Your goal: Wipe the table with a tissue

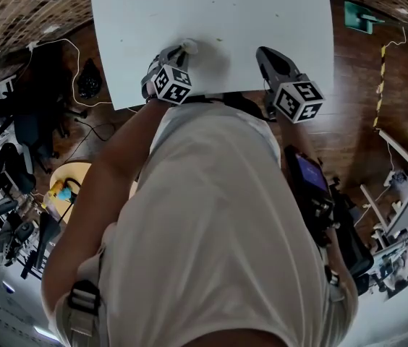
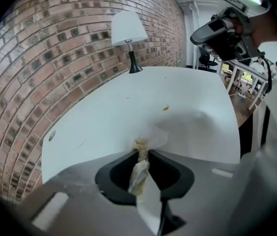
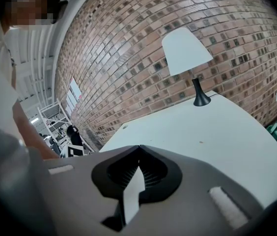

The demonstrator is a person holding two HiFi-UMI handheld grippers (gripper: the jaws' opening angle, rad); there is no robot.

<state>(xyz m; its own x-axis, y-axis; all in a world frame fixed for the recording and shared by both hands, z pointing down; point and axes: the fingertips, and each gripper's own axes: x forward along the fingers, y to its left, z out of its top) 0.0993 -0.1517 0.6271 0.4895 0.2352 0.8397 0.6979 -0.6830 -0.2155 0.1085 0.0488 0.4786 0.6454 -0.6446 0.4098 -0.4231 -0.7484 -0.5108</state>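
My left gripper [image 1: 184,51] is shut on a crumpled white tissue [image 1: 190,45] with yellowish stains. It points steeply down near the front edge of the white table [image 1: 262,13]. In the left gripper view the tissue [image 2: 154,137] bulges past the gripper [image 2: 142,150] tips onto the table [image 2: 104,112]; a small yellow crumb [image 2: 166,108] lies just beyond it. My right gripper [image 1: 263,52] hovers over the table's front edge to the right, shut with nothing between its jaws. The right gripper [image 3: 138,147] shows its tips meeting above the table [image 3: 217,127].
A white-shaded lamp [image 2: 128,33] on a black base stands at the table's far end against a brick wall [image 3: 128,48]. Cables, chairs and a round stool [image 1: 70,179] with a yellow toy crowd the wooden floor on the left.
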